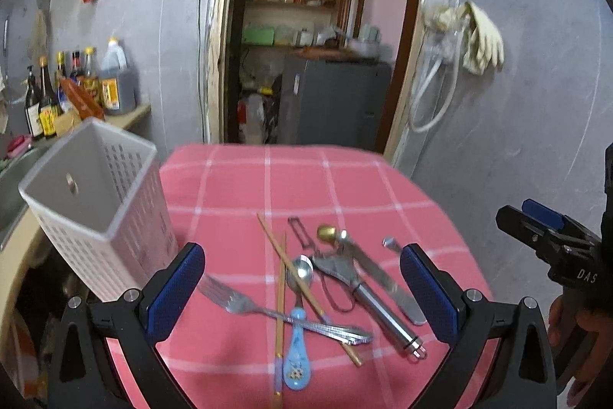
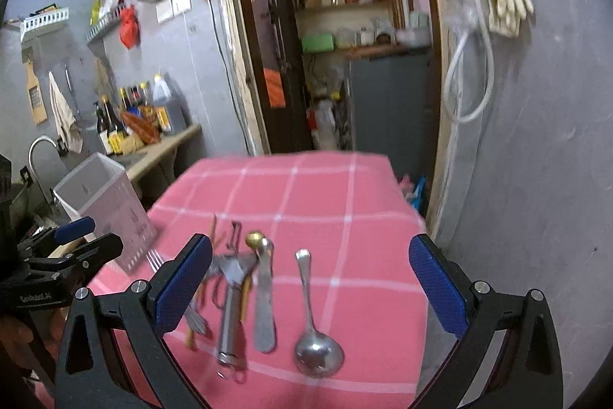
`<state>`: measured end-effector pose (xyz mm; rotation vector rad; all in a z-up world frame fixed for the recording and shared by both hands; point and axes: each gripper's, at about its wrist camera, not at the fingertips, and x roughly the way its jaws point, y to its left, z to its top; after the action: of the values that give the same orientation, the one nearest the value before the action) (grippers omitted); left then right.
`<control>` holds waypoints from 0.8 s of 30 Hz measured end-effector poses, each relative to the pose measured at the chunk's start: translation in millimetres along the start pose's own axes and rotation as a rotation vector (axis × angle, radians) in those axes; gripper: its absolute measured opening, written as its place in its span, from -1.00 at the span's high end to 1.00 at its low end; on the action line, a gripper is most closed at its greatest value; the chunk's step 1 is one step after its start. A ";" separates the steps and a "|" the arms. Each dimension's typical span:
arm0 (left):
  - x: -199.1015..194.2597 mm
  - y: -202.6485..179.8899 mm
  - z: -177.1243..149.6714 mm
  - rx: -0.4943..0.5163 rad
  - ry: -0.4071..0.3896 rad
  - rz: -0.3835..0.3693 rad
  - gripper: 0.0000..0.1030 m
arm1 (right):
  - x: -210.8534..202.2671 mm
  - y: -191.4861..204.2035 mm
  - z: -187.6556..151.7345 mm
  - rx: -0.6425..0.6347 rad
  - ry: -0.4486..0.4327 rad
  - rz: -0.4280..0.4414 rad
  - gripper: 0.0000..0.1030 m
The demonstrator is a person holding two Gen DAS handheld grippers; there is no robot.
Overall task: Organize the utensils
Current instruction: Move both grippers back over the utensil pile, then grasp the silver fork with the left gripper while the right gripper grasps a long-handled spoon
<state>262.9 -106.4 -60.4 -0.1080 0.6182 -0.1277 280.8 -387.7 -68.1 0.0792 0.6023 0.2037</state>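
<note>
A heap of utensils lies on the pink checked tablecloth (image 1: pixel 306 186): a fork (image 1: pixel 237 301), wooden chopsticks (image 1: pixel 281 294), a blue ceramic spoon (image 1: pixel 295 351), a small metal spoon (image 1: pixel 302 271), a steel peeler (image 1: pixel 383 309) and a butter knife (image 1: pixel 387 284). My left gripper (image 1: pixel 302 290) hovers open over this heap, holding nothing. In the right wrist view a steel ladle spoon (image 2: pixel 316 351) lies apart, right of the butter knife (image 2: pixel 264 305). My right gripper (image 2: pixel 310 286) is open above them, empty. A white perforated basket (image 1: pixel 95 202) stands at the table's left edge.
A counter at the left carries sauce bottles (image 1: pixel 76 83) beside a sink and tap (image 2: pixel 42 148). Behind the table is a doorway to a pantry with a grey cabinet (image 1: pixel 333 102). Gloves (image 1: pixel 482 37) hang on the grey wall at right. A hand (image 1: pixel 574 324) shows at the right edge.
</note>
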 end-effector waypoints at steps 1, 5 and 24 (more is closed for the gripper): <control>4.4 -1.3 -3.7 -0.005 0.012 0.009 -0.99 | 6.6 -3.1 -3.1 0.002 0.019 0.010 -0.96; 22.4 -1.7 -20.3 -0.041 0.066 0.051 -0.99 | 34.4 -12.7 -20.3 0.001 0.074 0.054 -0.93; 88.6 34.4 -48.3 -0.391 0.283 0.022 -0.03 | 121.0 -3.5 -44.7 -0.015 0.285 0.199 0.38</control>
<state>309.2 -88.9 -154.8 -0.4669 0.9223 0.0016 353.2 -364.7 -172.3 0.0969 0.8772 0.4173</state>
